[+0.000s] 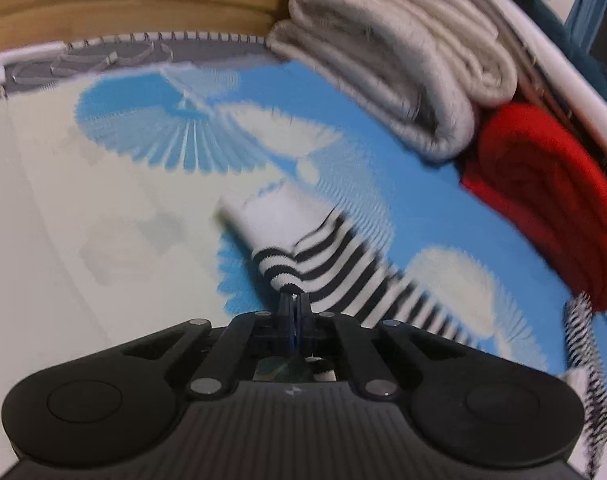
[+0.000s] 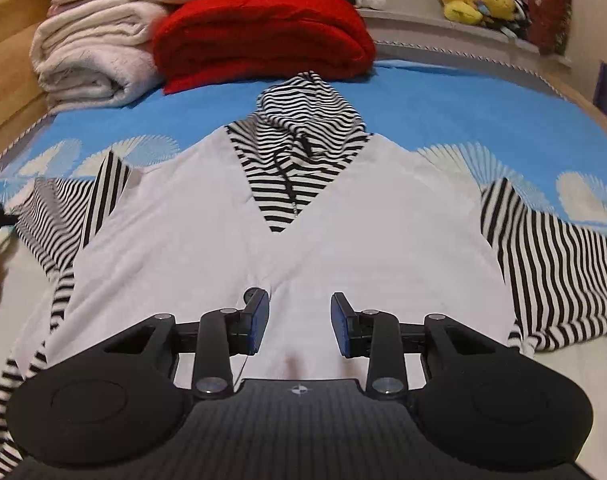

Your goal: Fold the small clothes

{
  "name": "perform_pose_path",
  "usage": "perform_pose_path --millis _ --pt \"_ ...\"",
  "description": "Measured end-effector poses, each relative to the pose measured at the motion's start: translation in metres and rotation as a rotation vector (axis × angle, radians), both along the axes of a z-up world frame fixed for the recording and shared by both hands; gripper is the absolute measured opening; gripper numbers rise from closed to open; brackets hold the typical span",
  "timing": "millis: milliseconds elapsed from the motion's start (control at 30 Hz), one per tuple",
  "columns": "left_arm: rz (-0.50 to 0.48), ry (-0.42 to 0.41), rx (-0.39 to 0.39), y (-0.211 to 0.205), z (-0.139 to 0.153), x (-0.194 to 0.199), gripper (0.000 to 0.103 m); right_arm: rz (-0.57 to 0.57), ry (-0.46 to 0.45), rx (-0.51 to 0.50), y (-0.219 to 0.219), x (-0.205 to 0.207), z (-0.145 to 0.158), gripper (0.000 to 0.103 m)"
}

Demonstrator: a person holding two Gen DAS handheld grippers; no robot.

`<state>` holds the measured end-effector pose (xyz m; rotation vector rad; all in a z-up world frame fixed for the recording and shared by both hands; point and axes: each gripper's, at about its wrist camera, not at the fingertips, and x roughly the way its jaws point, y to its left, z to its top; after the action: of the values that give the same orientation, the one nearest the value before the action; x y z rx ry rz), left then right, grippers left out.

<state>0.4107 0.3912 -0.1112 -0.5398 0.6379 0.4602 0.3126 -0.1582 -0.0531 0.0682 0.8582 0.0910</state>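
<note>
Between left gripper (image 1: 294, 300) pads: black-and-white striped sleeve cuff (image 1: 287, 268), pinched tight. Right gripper (image 2: 300, 326) part-open, nothing gripped, white garment body (image 2: 207, 240) just ahead.

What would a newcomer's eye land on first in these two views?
A white top with black-striped sleeves and hood lies spread across the blue patterned bed cover. The left gripper pinches a striped sleeve end. Behind the hood, a folded red blanket sits beside cream towels.

White hoodie (image 2: 287, 248), black-striped sleeves and hood, flat on bedspread (image 2: 463, 120)
</note>
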Motion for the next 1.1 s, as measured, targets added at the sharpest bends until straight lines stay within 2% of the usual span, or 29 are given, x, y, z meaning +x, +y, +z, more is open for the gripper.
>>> perform_pose_path --millis 100,133,233,367,400,433,467,500,533,600,667,767,833,900,967,1100 --pt "-0.037 -0.087 0.043 -0.033 0.049 -0.005 0.0 -0.037 -0.007 0.03 -0.01 0.001 0.006 0.021" --pt "-0.073 -0.117 0.067 -0.052 0.066 -0.007 0.0 -0.058 -0.012 0.039 -0.014 0.001 0.009 0.02" --pt "-0.251 -0.203 0.118 -0.134 0.112 -0.014 0.0 -0.122 -0.023 0.066 -0.031 0.004 0.014 0.019" --pt "-0.495 -0.256 0.07 -0.264 0.137 -0.038 0.0 -0.218 -0.03 0.098 -0.055 0.008 0.019 0.019" --pt "-0.582 -0.242 0.07 -0.306 0.134 -0.044 0.001 -0.235 -0.034 0.103 -0.06 0.009 0.02 0.019" --pt "-0.681 -0.206 0.06 -0.34 0.125 -0.046 0.007 -0.251 -0.038 0.105 -0.065 0.009 0.021 0.019" --pt "-0.801 -0.14 0.048 -0.372 0.114 -0.047 0.012 -0.268 -0.041 0.107 -0.07 0.01 0.022 0.02" --pt "-0.886 -0.071 0.044 -0.397 0.102 -0.05 0.013 -0.285 -0.042 0.112 -0.076 0.01 0.022 0.02" --pt "-0.911 -0.035 0.04 -0.411 0.094 -0.057 0.013 -0.3 -0.043 0.12 -0.082 0.01 0.023 0.02" --pt "-0.876 -0.027 -0.02 -0.404 0.086 -0.064 0.016 -0.314 -0.036 0.146 -0.095 0.011 0.021 0.027" --pt "-0.773 0.015 -0.08 -0.379 0.081 -0.057 0.017 -0.32 -0.031 0.169 -0.103 0.012 0.018 0.036" --pt "-0.572 0.043 -0.049 -0.331 0.077 -0.043 0.017 -0.283 -0.002 0.184 -0.102 0.018 0.006 0.037" --pt "-0.438 0.101 -0.011 -0.304 0.071 -0.033 0.017 -0.247 -0.002 0.194 -0.092 0.022 0.001 0.037" --pt "-0.316 0.15 -0.028 -0.277 0.064 -0.023 0.018 -0.167 -0.008 0.201 -0.071 0.03 -0.005 0.037" --pt "-0.246 0.175 -0.066 -0.253 0.061 -0.019 0.018 -0.062 -0.013 0.187 -0.044 0.038 -0.01 0.037" --pt "-0.224 0.199 -0.111 -0.234 0.061 -0.014 0.021 0.19 -0.057 0.096 0.028 0.041 -0.023 0.038"
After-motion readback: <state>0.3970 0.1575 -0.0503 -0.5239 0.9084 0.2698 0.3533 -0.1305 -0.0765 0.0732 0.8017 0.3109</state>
